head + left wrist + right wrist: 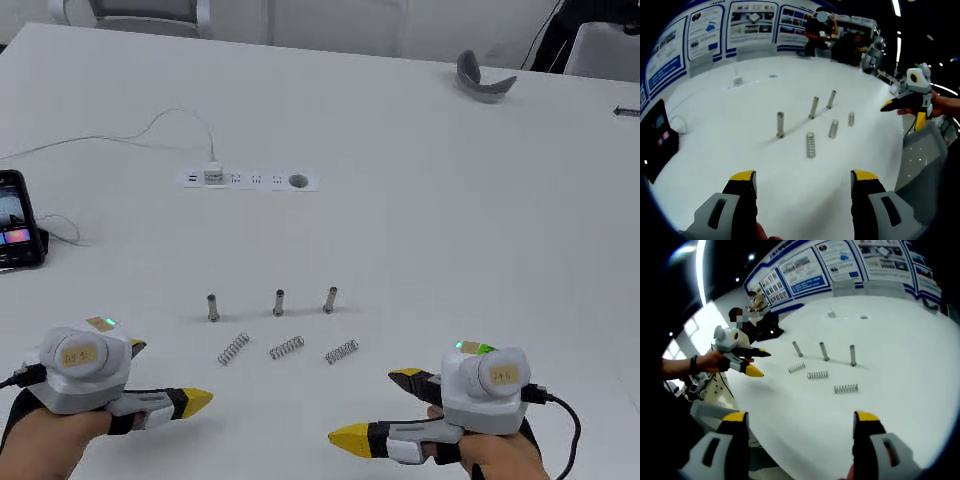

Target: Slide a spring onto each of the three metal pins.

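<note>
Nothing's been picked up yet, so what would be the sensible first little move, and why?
Probably ease the right gripper forward to the nearest spring and close on it: its jaws stand open and empty, the spring lies flat, and the three pins behind it stand bare.

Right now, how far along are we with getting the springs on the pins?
Nothing done yet: all three pins stand bare, and the three springs lie on the table in front of them. Nothing is in hand; left gripper and right gripper are open and empty. All three springs remain.
</note>
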A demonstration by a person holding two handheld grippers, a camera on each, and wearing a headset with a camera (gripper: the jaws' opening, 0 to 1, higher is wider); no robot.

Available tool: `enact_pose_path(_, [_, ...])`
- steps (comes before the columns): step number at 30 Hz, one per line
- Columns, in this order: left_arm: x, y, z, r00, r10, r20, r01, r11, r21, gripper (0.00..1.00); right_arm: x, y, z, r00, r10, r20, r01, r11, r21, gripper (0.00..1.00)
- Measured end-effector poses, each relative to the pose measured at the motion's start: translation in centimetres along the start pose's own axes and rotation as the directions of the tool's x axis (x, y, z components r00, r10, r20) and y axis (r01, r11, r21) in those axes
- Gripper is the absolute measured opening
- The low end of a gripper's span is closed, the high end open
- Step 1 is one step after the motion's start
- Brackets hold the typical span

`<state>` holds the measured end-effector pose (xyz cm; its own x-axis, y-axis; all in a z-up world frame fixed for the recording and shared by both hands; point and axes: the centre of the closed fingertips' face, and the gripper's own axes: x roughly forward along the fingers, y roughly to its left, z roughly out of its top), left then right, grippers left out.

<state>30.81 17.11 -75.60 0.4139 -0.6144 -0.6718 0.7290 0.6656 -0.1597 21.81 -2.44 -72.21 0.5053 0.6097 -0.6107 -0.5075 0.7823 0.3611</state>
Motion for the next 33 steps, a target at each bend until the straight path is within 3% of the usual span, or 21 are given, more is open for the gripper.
enact_pose_path(15, [2.4,-1.5,-0.1,0.9982,-0.054,-0.026,0.054,0.998,0.016,0.72,-0.4,-0.3,-0.5,1.0000,-0.005,-0.002,0.005,1.000,0.004,0.87])
enact_pose_path(33, [4.7,-1.0,0.4,0.9983,-0.043,-0.039,0.044,0.999,0.022,0.51,-0.2,-0.1,-0.6,1.0000,0.000,-0.002,0.000,1.000,0.015,0.87])
